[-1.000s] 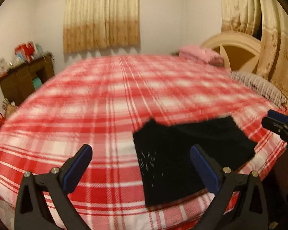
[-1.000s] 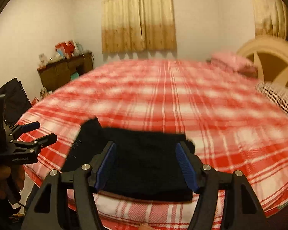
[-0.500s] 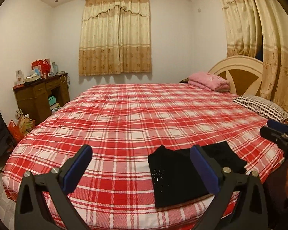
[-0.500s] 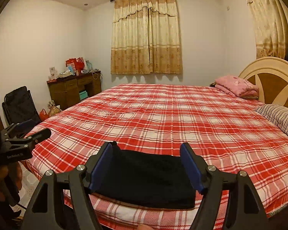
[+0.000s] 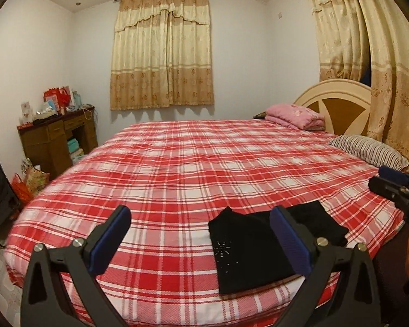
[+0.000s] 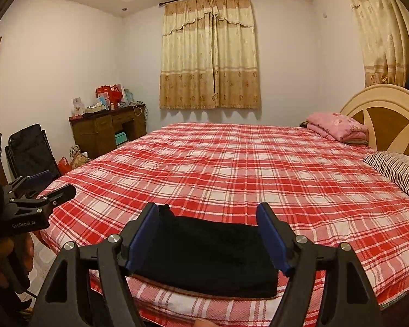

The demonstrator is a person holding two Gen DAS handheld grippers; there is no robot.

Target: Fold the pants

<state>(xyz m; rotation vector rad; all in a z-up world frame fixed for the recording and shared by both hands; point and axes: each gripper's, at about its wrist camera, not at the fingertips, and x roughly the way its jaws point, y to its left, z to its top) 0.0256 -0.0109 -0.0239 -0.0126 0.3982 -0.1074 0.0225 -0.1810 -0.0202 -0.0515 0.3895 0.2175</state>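
The black pants (image 5: 248,248) lie folded into a compact rectangle near the front edge of the bed (image 5: 193,169), a small studded pattern on the top layer. My left gripper (image 5: 200,224) hangs open above the bed, its right finger in front of the pants without touching them. In the right wrist view the same folded pants (image 6: 204,250) lie behind my right gripper (image 6: 208,224), which is open and raised clear of the cloth. Each gripper shows at the other view's edge: the right gripper (image 5: 395,185) and the left gripper (image 6: 41,193).
The bed carries a red and white plaid cover. A folded pink blanket (image 5: 294,115) and a striped pillow (image 5: 368,150) lie by the headboard. A wooden desk (image 6: 109,128) with clutter and a black chair (image 6: 30,150) stand left of the bed.
Both grippers rose and drew back from the folded pants, so the pants look smaller and lower in both views. The pants lie still.
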